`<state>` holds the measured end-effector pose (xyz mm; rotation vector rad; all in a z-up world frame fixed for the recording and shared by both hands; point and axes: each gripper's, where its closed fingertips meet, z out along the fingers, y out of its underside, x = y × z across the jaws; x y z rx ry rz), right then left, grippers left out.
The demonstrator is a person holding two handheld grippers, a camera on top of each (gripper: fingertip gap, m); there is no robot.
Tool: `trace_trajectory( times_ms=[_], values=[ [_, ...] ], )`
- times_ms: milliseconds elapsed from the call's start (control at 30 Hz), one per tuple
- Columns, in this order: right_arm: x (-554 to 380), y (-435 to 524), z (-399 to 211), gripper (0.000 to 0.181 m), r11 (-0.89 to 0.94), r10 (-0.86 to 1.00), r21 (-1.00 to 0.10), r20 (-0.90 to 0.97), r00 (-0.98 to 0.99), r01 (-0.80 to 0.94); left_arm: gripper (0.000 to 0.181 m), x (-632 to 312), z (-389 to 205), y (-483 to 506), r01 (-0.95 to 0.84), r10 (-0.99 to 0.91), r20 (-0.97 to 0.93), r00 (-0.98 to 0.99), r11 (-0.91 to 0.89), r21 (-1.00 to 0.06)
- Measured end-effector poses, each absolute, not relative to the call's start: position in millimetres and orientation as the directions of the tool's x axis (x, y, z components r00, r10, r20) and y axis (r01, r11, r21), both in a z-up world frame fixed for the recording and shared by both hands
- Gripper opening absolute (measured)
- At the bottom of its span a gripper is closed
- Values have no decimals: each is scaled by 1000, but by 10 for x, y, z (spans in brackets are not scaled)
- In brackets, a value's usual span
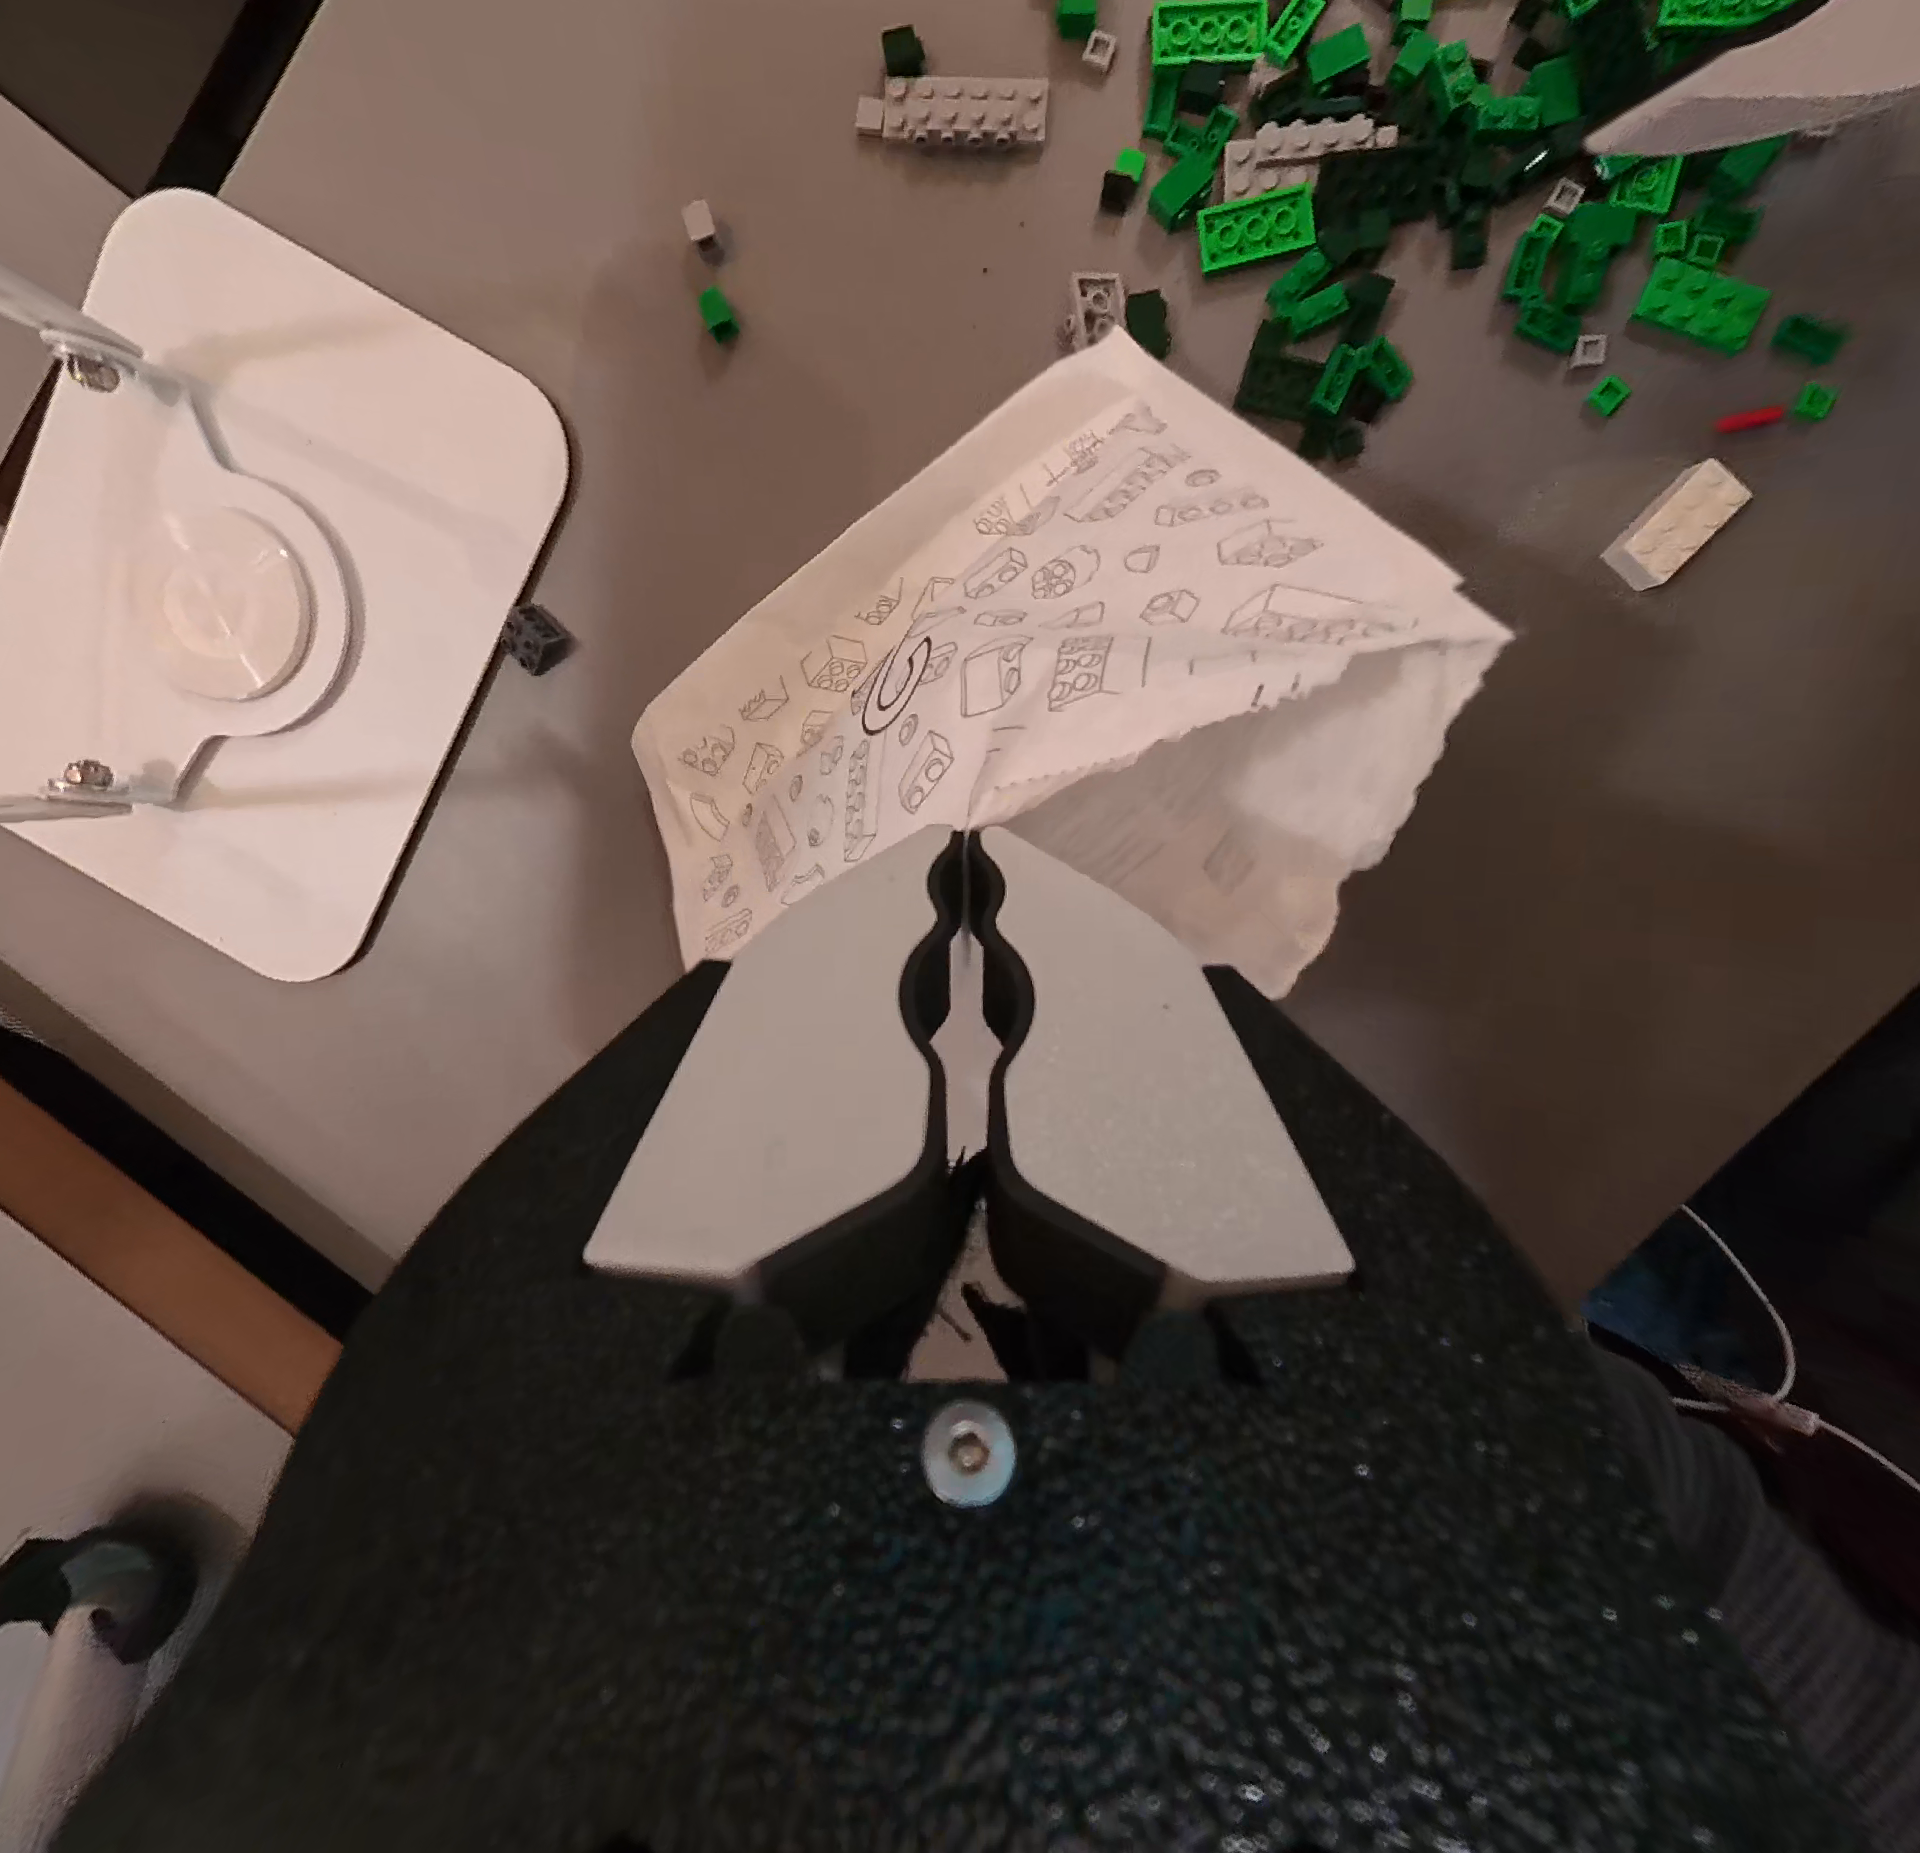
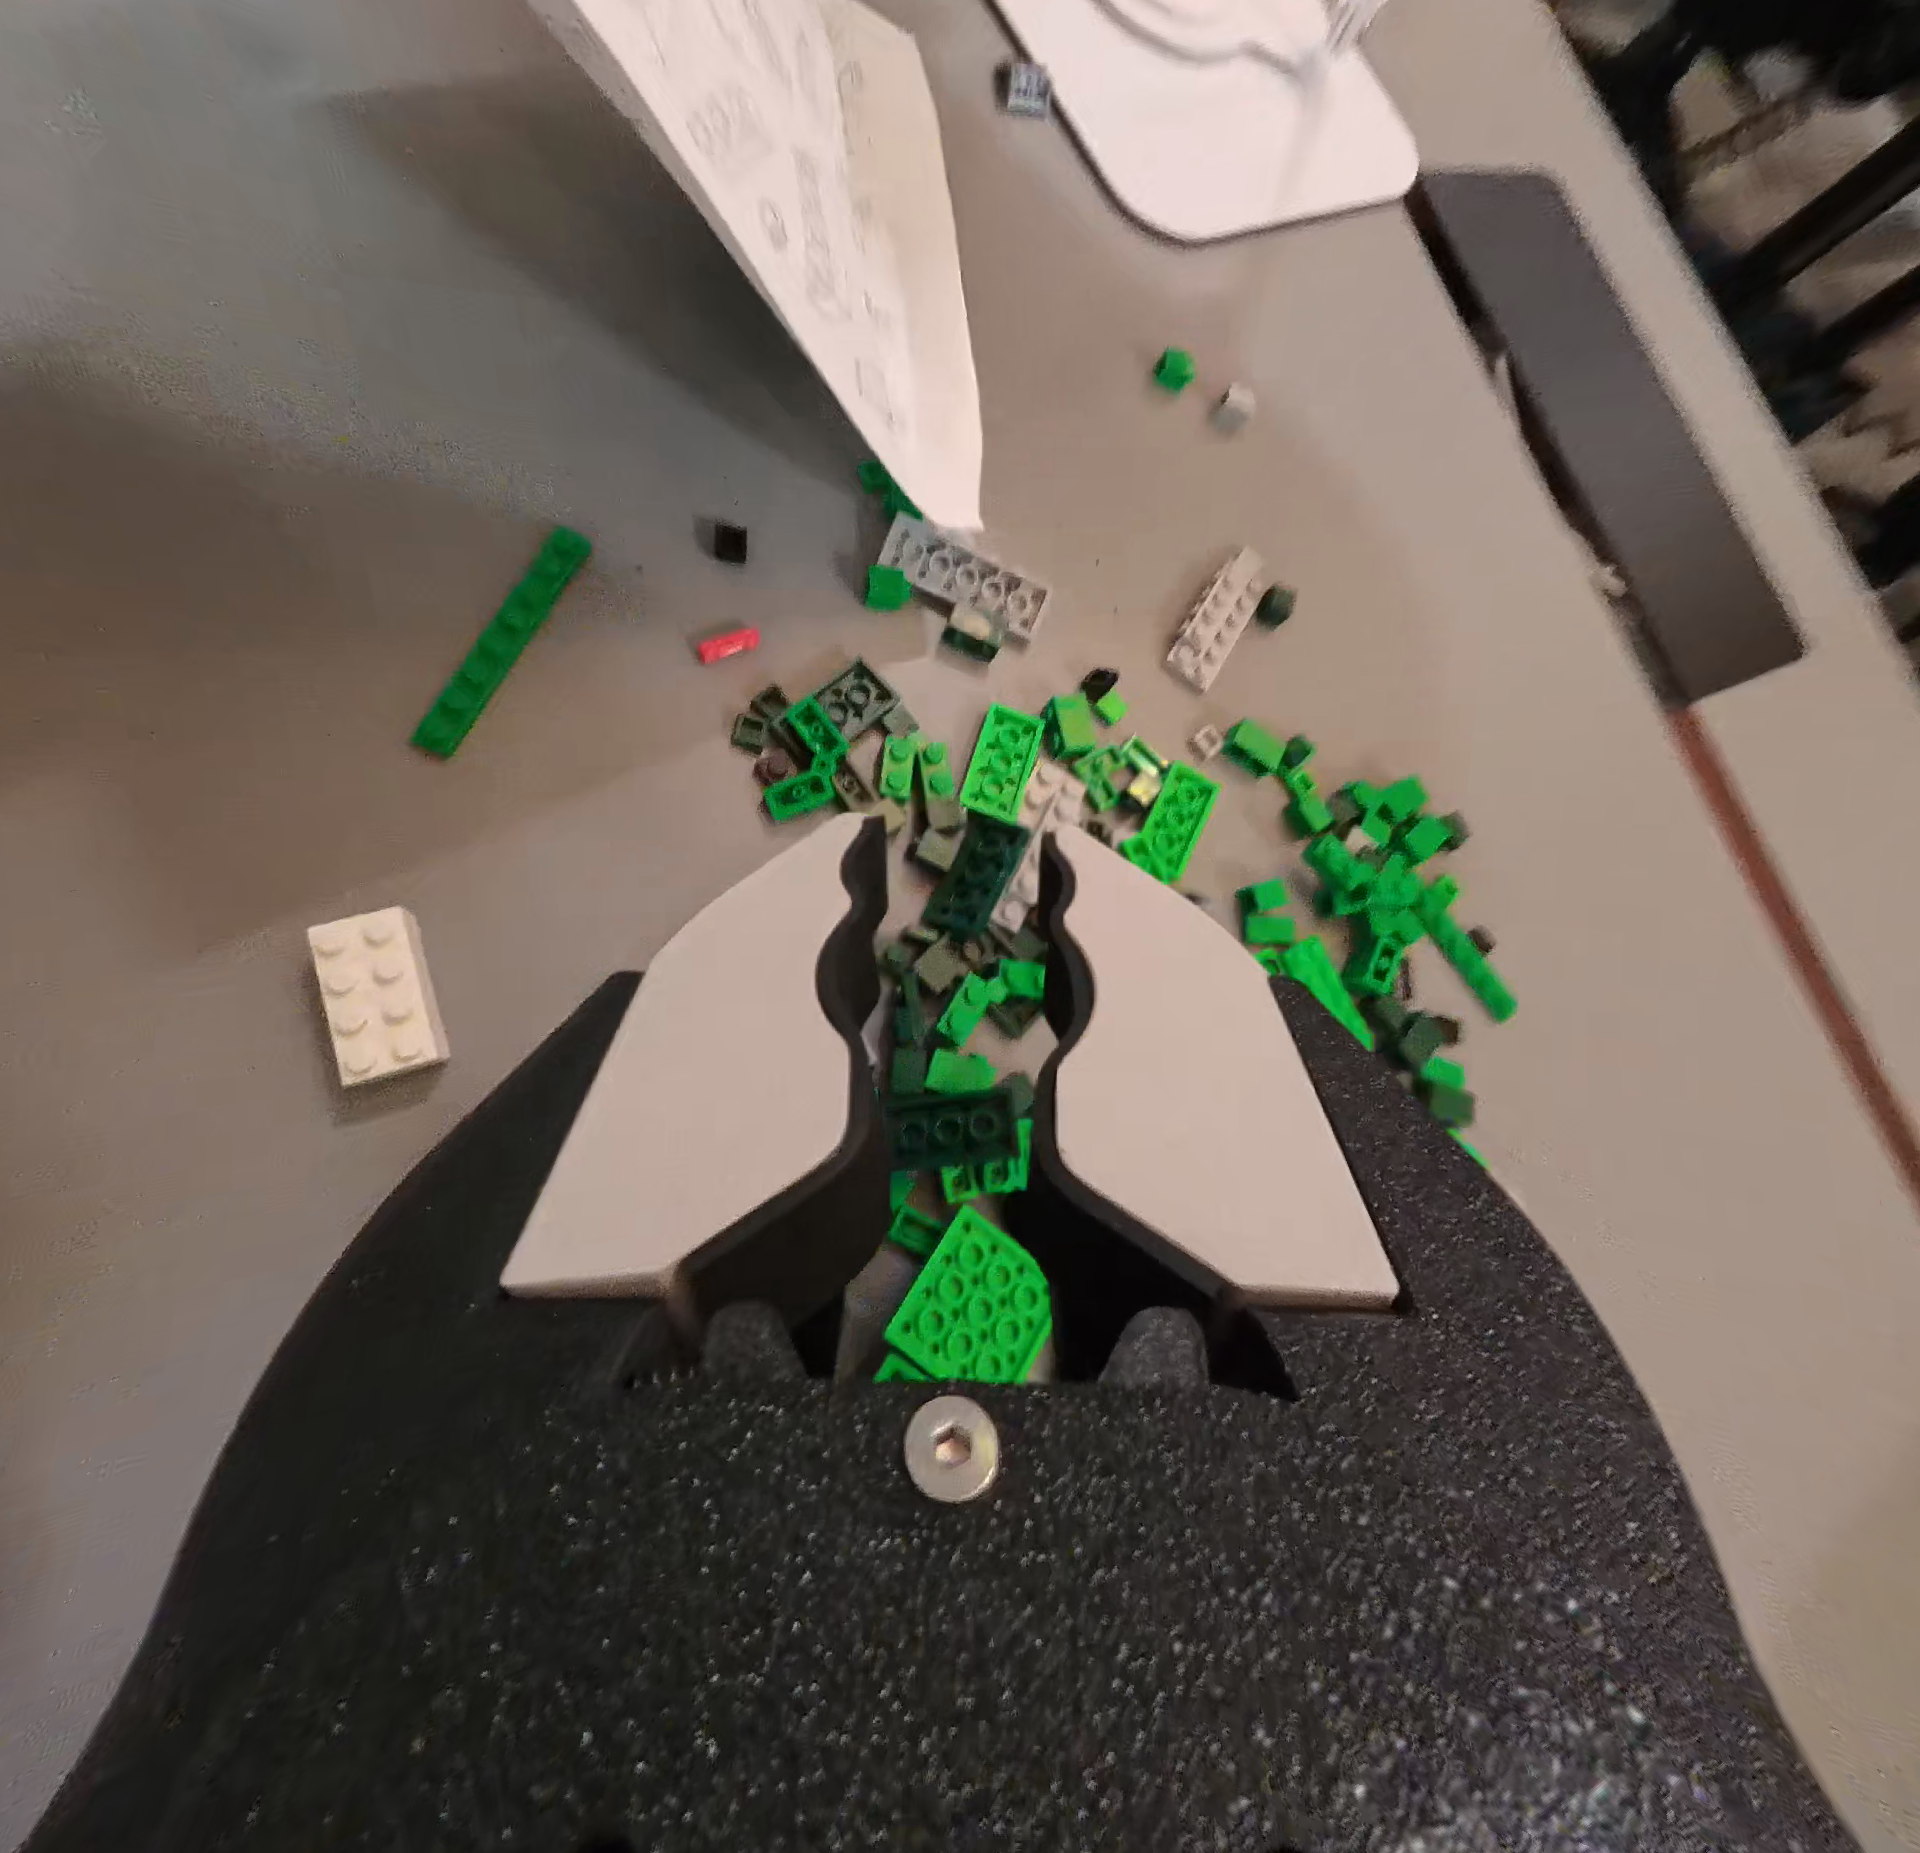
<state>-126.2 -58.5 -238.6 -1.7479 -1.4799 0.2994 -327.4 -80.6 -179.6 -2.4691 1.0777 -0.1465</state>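
Observation:
My left gripper (image 1: 966,847) is shut on the torn edge of a white paper bag (image 1: 1049,640) printed with brick outlines, and holds it up above the grey table (image 1: 540,141). The bag also shows in the right wrist view (image 2: 831,193), hanging at the top. My right gripper (image 2: 961,847) is open and empty, hovering over a pile of green bricks (image 2: 987,868). The same pile lies at the top right of the left wrist view (image 1: 1455,172), where a grey finger of the right gripper (image 1: 1766,68) shows above it.
A white stand base (image 1: 260,577) with a clear bracket sits at the left; it also shows in the right wrist view (image 2: 1247,141). A white brick (image 2: 376,993), a long green plate (image 2: 501,645), a small red piece (image 2: 727,645) and grey plates (image 2: 966,588) lie loose. The grippers' ends are close to 20 cm from one another. My left tips are about 20 cm from the small red piece (image 2: 727,645), my right tips only 9 cm.

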Motion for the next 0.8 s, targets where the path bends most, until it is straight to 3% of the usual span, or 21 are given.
trace_trajectory(
  times_ms=[367, 500, 800],
  values=[
    [-677, -469, -2566, 31, -165, 883, -632, 248, 400, 757, 0, -3312, -1771, -797, -670, -713, -93, 695, -594, -445],
    [-333, -502, -2559, 26, -285, 860, -672, 136, 492, 684, 0, -3205, -1767, -815, -704, -745, -108, 659, -559, -437],
    [-480, -579, -2715, 32, -176, 916, -725, 127, 380, 666, 0, -3031, -1823, -817, -753, -785, -119, 608, -523, -400]
  ],
)
